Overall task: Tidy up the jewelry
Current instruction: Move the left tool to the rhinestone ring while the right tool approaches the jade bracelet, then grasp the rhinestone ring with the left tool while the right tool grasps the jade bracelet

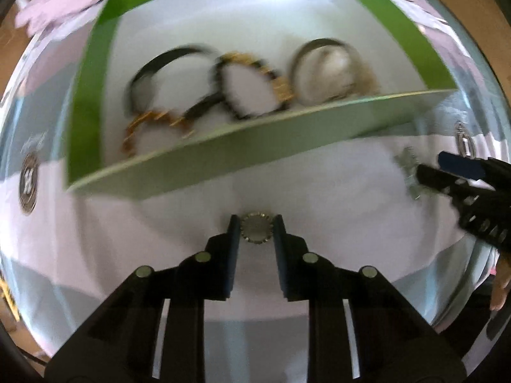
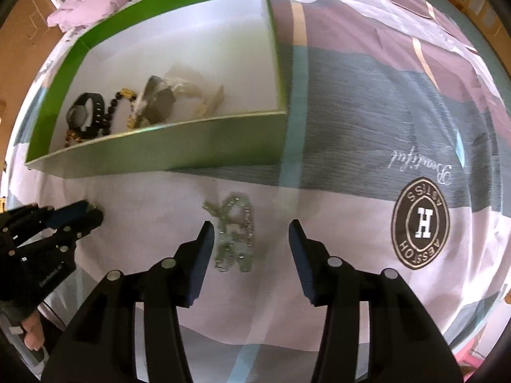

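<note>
So the small round silver piece with a scalloped edge (image 1: 257,230) – a ring or charm, can't tell which – sits pinched between the blue pads of the left gripper (image 1: 256,223), which is closed down tight on it just above the bedsheet. Straight ahead of that gripper is the shallow green cardboard box with a white inside (image 1: 204,159), its near wall right in front of the fingertips.

Inside the box, ahead and a bit left, there's a black strap watch (image 2: 83,115), a black-and-gold beaded bracelet (image 1: 252,87) and, further right, a silver bangle (image 1: 322,70) on some pale crumpled stuff. It's all blurry in the left view.

Over on the right side, the right gripper (image 2: 251,234) hangs wide open with nothing in it – a tangled silver chain necklace (image 2: 234,233) lies on the sheet directly between and just ahead of its two fingers, not touched by either as far as I can see.

Everything rests on a lilac, grey and white patchwork bedsheet (image 2: 367,102) with a round brown logo badge (image 2: 421,223) off to the right of the right gripper.
</note>
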